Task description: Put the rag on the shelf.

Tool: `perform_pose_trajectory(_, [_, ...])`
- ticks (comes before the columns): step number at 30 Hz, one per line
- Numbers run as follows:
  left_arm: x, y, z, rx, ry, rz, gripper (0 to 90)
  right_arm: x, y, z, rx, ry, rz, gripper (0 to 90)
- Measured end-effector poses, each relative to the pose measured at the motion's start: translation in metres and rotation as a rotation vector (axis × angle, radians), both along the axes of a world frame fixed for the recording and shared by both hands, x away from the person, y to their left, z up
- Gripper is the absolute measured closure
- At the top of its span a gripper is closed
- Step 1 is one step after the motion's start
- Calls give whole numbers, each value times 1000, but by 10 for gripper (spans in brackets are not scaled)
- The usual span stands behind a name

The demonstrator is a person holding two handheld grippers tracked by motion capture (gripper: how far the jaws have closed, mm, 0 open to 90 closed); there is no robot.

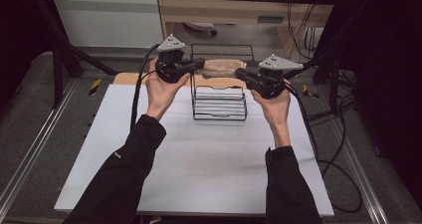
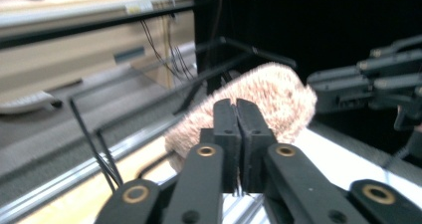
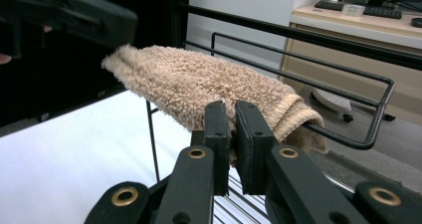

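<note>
Towel (image 1: pixel 223 67) draped over the far rail of the wire rack (image 1: pixel 219 102) looks soft and floppy, so both tongs, left (image 1: pixel 199 63) and right (image 1: pixel 241 73), pinch its ends, clenched.

Dim, dark-edged scene; brightly lit table; left gripper view blurred.

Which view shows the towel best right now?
The right gripper view: the towel is sharp, draped over the wire rack. The left gripper view shows it blurred behind the shut jaws; the high view shows a small strip between the two grippers.
</note>
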State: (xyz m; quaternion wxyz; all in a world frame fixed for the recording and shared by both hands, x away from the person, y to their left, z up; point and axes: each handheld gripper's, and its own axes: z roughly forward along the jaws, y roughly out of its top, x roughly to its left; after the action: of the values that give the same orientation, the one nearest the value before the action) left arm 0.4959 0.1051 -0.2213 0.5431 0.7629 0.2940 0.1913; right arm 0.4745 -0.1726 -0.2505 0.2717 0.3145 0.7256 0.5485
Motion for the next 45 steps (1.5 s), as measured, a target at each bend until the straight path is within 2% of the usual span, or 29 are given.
perform_pose_trajectory(5, [1, -4, -8, 41, 17, -14, 897, -1, 1, -1, -21, 10, 10, 834])
perform_pose_trajectory(12, [1, -4, -14, 59, 13, -16, 898, 0, 2, -4, -29, 20, 11, 800])
perform_pose_trajectory(18, [2, -6, -22, 84, 10, -18, 898, -2, 1, 0, -1, -1, 16, 677])
perform_pose_trajectory(21, [3, -6, -26, 95, 7, -18, 898, -1, 2, 3, 16, 6, 22, 713])
perform_pose_trajectory(24, [3, -7, -29, 98, 4, -20, 898, 1, 4, -1, -4, 48, 17, 824])
perform_pose_trajectory(28, [5, -7, -34, 108, 6, -19, 898, 7, 2, -13, -9, 107, -15, 891])
perform_pose_trajectory(32, [9, -7, -39, 109, 11, -9, 898, 12, -1, -23, -16, 127, -44, 900])
perform_pose_trajectory(38, [15, -10, -43, 96, 13, 3, 897, 18, 0, -27, -26, 120, -51, 896])
perform_pose_trajectory(45, [6, -6, -40, 98, 1, -8, 860, 9, -4, -24, -8, 101, -26, 839])
